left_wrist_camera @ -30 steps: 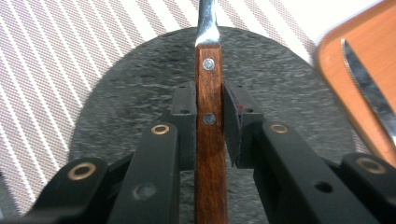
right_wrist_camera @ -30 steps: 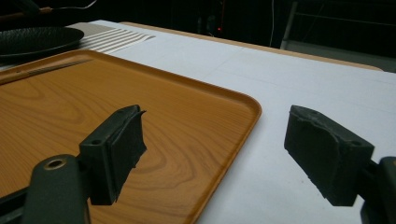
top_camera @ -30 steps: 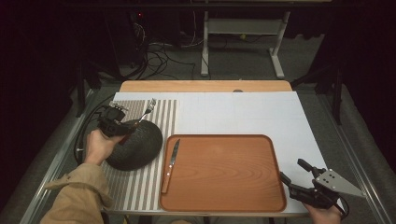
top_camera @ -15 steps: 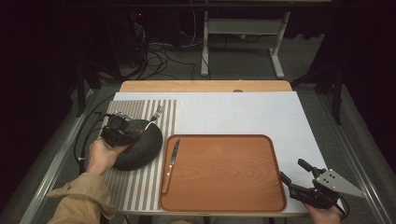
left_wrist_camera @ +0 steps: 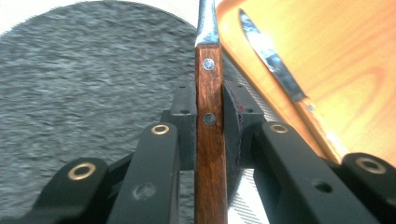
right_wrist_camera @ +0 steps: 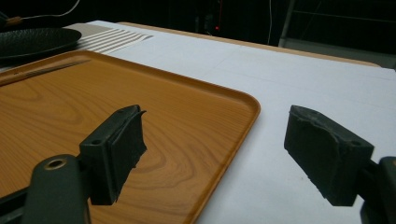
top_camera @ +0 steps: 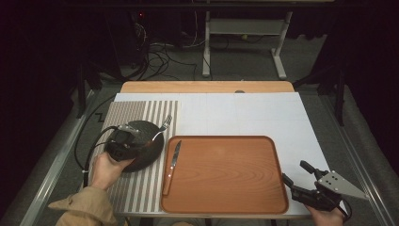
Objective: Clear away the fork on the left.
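My left gripper [top_camera: 139, 139] is shut on the wooden handle of a fork [top_camera: 160, 129], holding it over a dark round plate [top_camera: 147, 155]. The tines point toward the far right. Up close, the fork handle [left_wrist_camera: 208, 140] is clamped between the pads, with the plate [left_wrist_camera: 70, 93] below. A knife [top_camera: 172, 161] lies along the left side of the wooden tray [top_camera: 226, 207], also seen as the knife [left_wrist_camera: 275, 70] to the right of the jaws. My right gripper [top_camera: 294, 172] rests open at the tray's near right corner, with nothing between its pads [right_wrist_camera: 116, 149].
The plate sits on a striped placemat [top_camera: 136, 193] at the table's left. A white sheet [top_camera: 263, 113] covers the table beyond and to the right of the tray [right_wrist_camera: 140, 107]. A black cable [top_camera: 87, 146] loops off the left edge. Past the far edge, the floor holds cables and a table frame.
My left gripper has carried the fork toward the near side and slightly right, over the plate. The right gripper has stayed put.
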`<state>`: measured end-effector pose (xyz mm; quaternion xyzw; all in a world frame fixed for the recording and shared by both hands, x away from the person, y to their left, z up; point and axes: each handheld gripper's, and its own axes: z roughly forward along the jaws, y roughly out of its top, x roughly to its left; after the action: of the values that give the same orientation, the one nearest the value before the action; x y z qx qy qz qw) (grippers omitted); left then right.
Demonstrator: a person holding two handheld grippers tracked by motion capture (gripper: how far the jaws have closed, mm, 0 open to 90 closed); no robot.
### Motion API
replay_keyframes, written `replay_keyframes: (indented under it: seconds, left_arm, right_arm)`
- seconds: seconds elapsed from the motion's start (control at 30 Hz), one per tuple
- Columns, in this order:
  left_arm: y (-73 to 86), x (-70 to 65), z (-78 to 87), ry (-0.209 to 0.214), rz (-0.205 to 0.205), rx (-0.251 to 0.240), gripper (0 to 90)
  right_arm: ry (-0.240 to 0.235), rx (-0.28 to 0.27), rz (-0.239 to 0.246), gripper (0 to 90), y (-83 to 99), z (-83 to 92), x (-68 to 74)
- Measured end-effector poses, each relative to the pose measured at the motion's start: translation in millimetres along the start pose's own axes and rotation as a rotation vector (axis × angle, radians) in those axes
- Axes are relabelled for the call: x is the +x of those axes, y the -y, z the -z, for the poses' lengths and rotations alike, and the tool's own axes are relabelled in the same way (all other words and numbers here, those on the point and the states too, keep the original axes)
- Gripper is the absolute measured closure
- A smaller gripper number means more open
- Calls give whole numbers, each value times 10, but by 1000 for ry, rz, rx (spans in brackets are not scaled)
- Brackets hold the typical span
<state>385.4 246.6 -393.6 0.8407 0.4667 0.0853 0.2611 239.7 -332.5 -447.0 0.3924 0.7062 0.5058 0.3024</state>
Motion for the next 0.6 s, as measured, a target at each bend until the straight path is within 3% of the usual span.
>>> replay_keyframes:
  seconds: [0.13, 0.3, 0.6]
  left_arm:
    - [47, -85, 12, 14, -5, 1, 723]
    - [118, -224, 23, 17, -39, -15, 723]
    - [259, -465, 24, 62, -74, -19, 723]
  right_arm:
    - [1, -2, 0, 208, 1, 3, -3]
    - [3, -3, -7, 208, 3, 6, -4]
    - [5, 5, -7, 208, 4, -4, 4]
